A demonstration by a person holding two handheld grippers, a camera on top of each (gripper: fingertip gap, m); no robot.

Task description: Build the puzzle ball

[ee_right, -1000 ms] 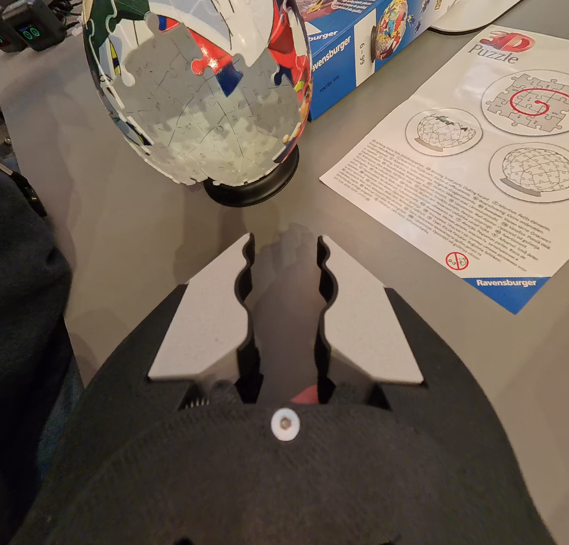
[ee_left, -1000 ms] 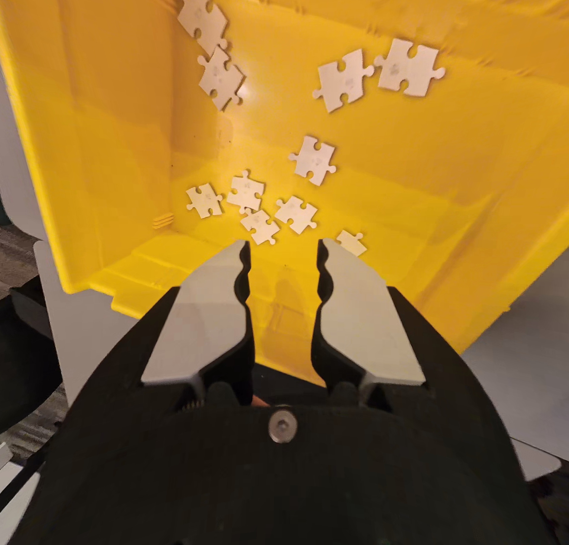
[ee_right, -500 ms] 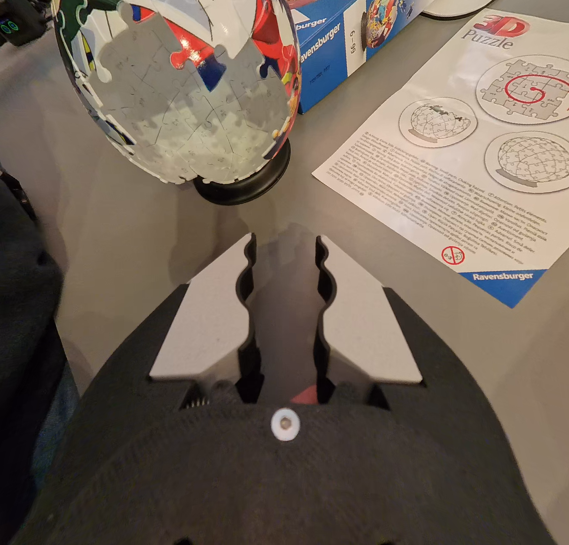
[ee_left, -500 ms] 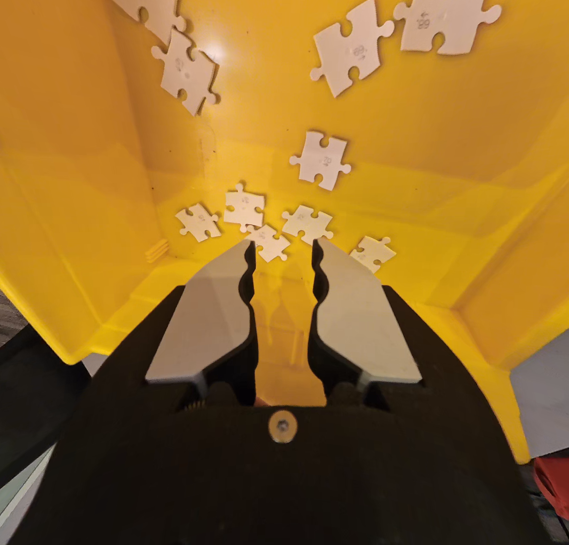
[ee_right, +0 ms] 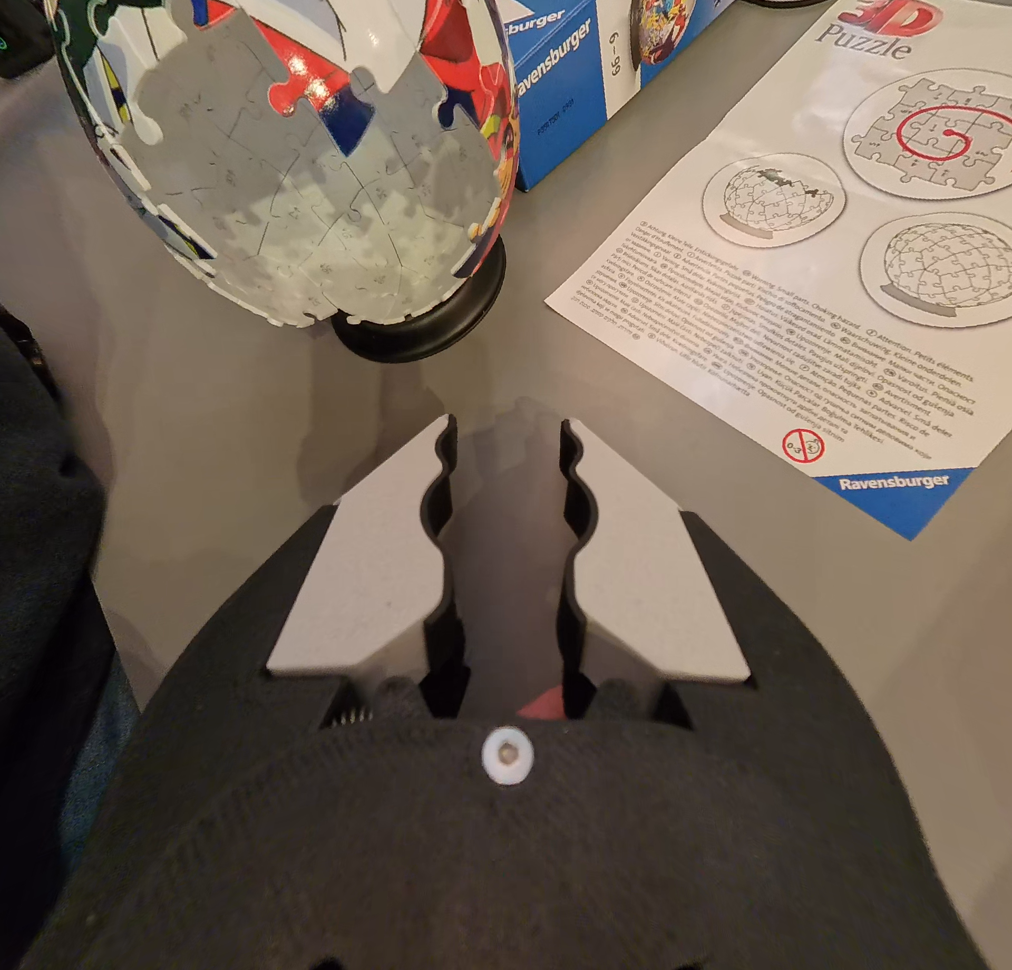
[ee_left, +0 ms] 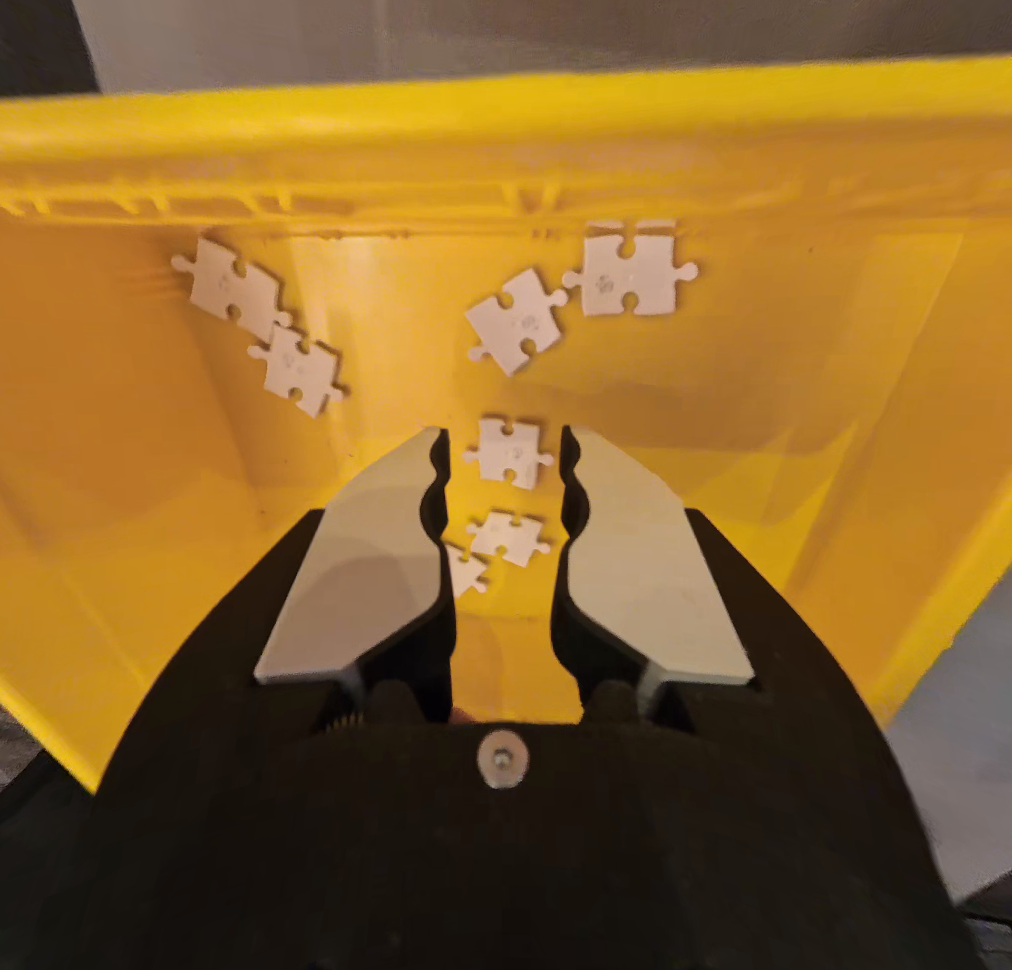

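Left tongs (ee_left: 505,440): parted to a narrow gap, holding nothing, reaching into the open yellow plastic bin (ee_left: 493,127).

Flat white jigsaw piece, blank side up (ee_left: 509,453): lies on the bin floor straight ahead of the left tongs, framed in the gap between the two tips. It is roughly square with no marked long axis; its tabs point left and right toward the tips. Whether the tips touch the floor cannot be told. Judged the likely pick.

Two more white pieces (ee_left: 509,537): nearer in, seen between the shanks of the tongs, one partly hidden by the left shank.

Four larger-looking white pieces (ee_left: 630,278): beyond, toward the bin's far wall, one pair toward the left wall and one toward the right.

Right tongs (ee_right: 506,434): parted to a like gap, empty, held above the grey surface (ee_right: 219,396).

Partly built puzzle ball (ee_right: 285,138): coloured shell with an unfilled opening showing its pale inner face, on a black ring stand (ee_right: 421,325), ahead and left of the right tongs, apart from them. The right tongs are the nearer to the ball; the left are at the pieces.

White instruction sheet (ee_right: 821,264): ahead and right. Blue puzzle box (ee_right: 575,67): beyond the ball, toward the far edge.
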